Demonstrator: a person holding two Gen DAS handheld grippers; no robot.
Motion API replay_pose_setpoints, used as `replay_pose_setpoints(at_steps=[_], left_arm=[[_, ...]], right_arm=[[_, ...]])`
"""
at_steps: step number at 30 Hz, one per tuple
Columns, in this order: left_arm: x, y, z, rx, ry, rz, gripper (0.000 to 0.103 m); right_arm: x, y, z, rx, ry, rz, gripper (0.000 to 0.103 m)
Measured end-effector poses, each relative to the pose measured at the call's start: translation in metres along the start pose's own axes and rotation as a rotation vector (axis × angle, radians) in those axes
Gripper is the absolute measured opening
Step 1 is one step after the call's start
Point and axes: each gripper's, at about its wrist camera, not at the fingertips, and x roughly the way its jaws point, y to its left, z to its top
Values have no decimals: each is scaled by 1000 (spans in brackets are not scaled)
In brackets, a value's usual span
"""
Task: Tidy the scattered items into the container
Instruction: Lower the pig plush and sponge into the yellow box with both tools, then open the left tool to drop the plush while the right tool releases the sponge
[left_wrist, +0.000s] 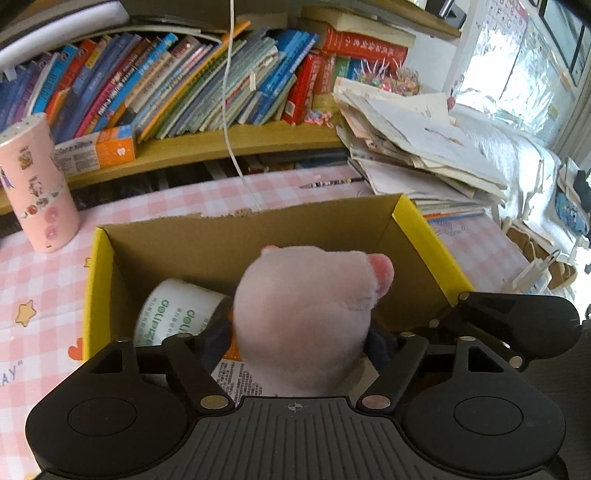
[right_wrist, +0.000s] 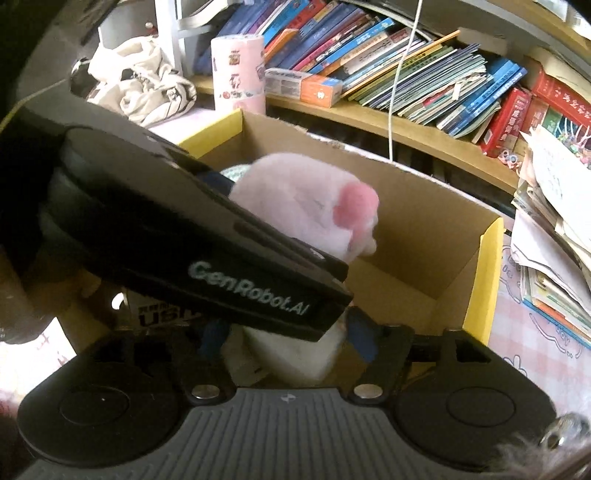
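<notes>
Plush toy (left_wrist: 306, 317), pale pink with a darker pink ear, sits between the fingers of the left tool (left_wrist: 295, 343), already low inside the cardboard box (left_wrist: 207, 236). The jaws of this tool stand wide, and I cannot see the pads pressing on the fur, so I judge that the toy is released or almost released. The right tool (right_wrist: 284, 336) is just beside it at the near wall of the box; its jaws are also apart, and something white, probably the toy's lower part, lies between them without a clear grip. The body of the left tool crosses the right wrist view and hides much there. Beside the toy in the box lies a white roll with green print (left_wrist: 173, 314) and some printed packets. The box stands near the middle of the table (left_wrist: 33, 280) with its pink checked cloth, a pink cup (left_wrist: 37, 184) toward the far left corner and a stack of papers (left_wrist: 417, 147) at the far right edge. One risk from here: when the tools are lifted, a finger may catch the soft fur and pull the toy out again, or the two tools may knock each other because they are so close.
</notes>
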Motion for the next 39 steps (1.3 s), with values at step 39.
replay_pose_setpoints(at_steps=[39], left_arm=[[-164,55,-122,-154,-322,315,102]], right_arm=[[-89,93,-39,208,-408,-280,103]])
